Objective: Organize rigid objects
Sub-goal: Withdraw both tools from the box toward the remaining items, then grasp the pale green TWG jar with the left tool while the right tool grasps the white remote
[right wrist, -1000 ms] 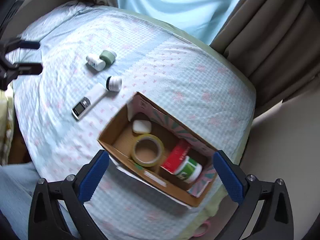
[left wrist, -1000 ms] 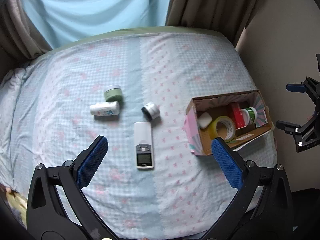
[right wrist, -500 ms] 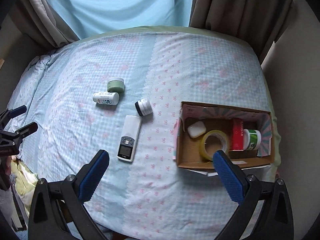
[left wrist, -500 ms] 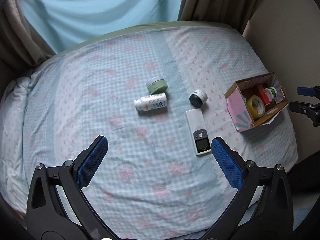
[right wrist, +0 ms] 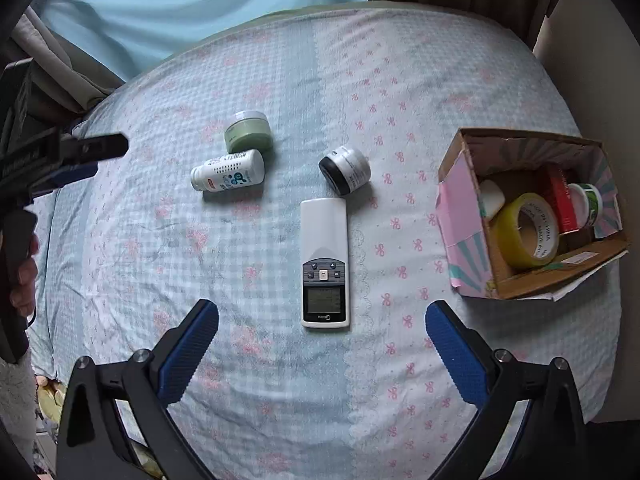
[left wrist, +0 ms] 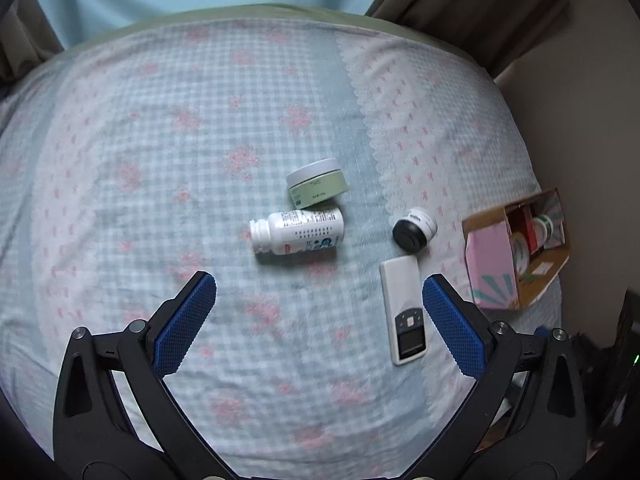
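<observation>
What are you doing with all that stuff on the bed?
Tidying up. A person holds two tongs, both open and empty above the bed. The cardboard box already holds a tape roll and a few containers. Still out on the sheet: a remote, a white bottle, a green jar and a small black-lidded jar.

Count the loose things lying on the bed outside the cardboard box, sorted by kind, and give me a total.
Round jars: 2, a pale green jar and a black-and-silver jar
White plastic pill bottle: 1
White remote control with a screen: 1
Total: 4
</observation>
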`<control>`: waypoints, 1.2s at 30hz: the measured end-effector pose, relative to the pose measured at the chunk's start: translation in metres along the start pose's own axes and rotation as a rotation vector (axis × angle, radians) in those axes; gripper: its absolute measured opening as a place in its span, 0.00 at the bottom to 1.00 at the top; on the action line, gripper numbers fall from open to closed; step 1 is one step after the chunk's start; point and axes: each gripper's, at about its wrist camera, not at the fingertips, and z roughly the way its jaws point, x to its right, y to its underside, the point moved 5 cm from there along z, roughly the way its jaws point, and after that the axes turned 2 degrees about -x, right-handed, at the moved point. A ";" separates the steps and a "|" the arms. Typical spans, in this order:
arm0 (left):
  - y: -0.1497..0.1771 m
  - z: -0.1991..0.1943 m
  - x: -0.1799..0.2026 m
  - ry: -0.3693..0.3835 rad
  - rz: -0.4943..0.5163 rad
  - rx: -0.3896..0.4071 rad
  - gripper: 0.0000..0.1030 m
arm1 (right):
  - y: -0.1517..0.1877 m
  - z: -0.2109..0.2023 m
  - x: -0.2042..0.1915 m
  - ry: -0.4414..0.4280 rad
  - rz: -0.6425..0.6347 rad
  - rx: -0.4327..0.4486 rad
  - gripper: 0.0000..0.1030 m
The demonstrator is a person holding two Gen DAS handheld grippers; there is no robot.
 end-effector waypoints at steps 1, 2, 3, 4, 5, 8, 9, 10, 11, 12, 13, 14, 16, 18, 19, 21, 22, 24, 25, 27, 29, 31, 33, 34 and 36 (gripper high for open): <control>-0.007 0.012 -0.003 0.013 -0.034 -0.011 1.00 | 0.000 0.008 -0.002 0.005 0.000 -0.001 1.00; -0.015 0.025 -0.005 0.023 -0.067 -0.023 1.00 | -0.001 0.017 -0.003 0.020 -0.002 -0.006 1.00; -0.022 0.037 -0.006 0.031 -0.095 -0.033 1.00 | -0.002 0.026 -0.002 0.033 0.000 -0.015 1.00; -0.029 0.049 -0.007 0.037 -0.120 -0.038 1.00 | -0.003 0.033 -0.002 0.037 0.006 -0.021 1.00; -0.036 0.060 -0.007 0.043 -0.141 -0.041 1.00 | -0.005 0.041 -0.001 0.036 0.014 -0.023 1.00; -0.053 0.094 -0.007 0.040 -0.183 -0.053 1.00 | -0.011 0.061 0.002 0.053 0.027 -0.023 1.00; -0.057 0.106 -0.008 0.033 -0.196 -0.056 1.00 | -0.013 0.068 0.003 0.058 0.028 -0.024 1.00; -0.061 0.117 -0.010 0.026 -0.210 -0.061 1.00 | -0.015 0.074 0.004 0.064 0.030 -0.026 1.00; -0.064 0.128 -0.012 0.021 -0.225 -0.067 1.00 | -0.017 0.081 0.005 0.068 0.033 -0.029 1.00; -0.066 0.138 -0.014 0.019 -0.242 -0.073 1.00 | -0.019 0.088 0.005 0.069 0.033 -0.031 1.00; -0.066 0.148 -0.016 0.023 -0.257 -0.081 0.99 | -0.021 0.094 0.005 0.070 0.033 -0.035 1.00; -0.066 0.158 -0.018 0.025 -0.273 -0.092 0.99 | -0.022 0.101 0.005 0.074 0.032 -0.041 1.00; -0.065 0.174 -0.020 0.024 -0.291 -0.112 0.99 | -0.023 0.118 0.005 0.079 0.027 -0.065 1.00; -0.062 0.187 -0.021 0.011 -0.286 -0.123 0.99 | -0.023 0.135 0.004 0.082 0.030 -0.101 1.00; -0.062 0.192 -0.020 0.002 -0.278 -0.126 0.99 | -0.024 0.142 0.004 0.085 0.031 -0.116 1.00; -0.062 0.199 -0.019 -0.013 -0.263 -0.131 0.99 | -0.025 0.156 0.004 0.107 0.027 -0.148 0.96; -0.062 0.202 -0.019 -0.018 -0.258 -0.132 0.99 | -0.026 0.161 0.003 0.113 0.024 -0.163 0.93; -0.063 0.208 -0.018 -0.029 -0.253 -0.137 0.99 | -0.028 0.170 0.004 0.126 0.029 -0.195 0.89; -0.064 0.211 -0.018 -0.035 -0.249 -0.139 0.99 | -0.029 0.174 0.004 0.128 0.033 -0.208 0.84; -0.065 0.215 -0.017 -0.050 -0.242 -0.142 0.98 | -0.032 0.181 0.004 0.126 0.043 -0.237 0.77; -0.066 0.219 -0.016 -0.063 -0.237 -0.142 0.96 | -0.034 0.185 0.002 0.122 0.041 -0.257 0.73; -0.067 0.224 -0.014 -0.068 -0.239 -0.135 0.96 | -0.037 0.187 -0.001 0.126 0.031 -0.268 0.66; -0.068 0.229 -0.010 -0.070 -0.242 -0.123 0.96 | -0.038 0.190 -0.004 0.122 0.024 -0.287 0.56; -0.068 0.230 -0.009 -0.073 -0.239 -0.120 0.96 | -0.038 0.192 -0.005 0.128 0.023 -0.293 0.53; -0.066 0.230 -0.008 -0.071 -0.231 -0.109 0.92 | -0.038 0.194 -0.006 0.151 0.025 -0.295 0.53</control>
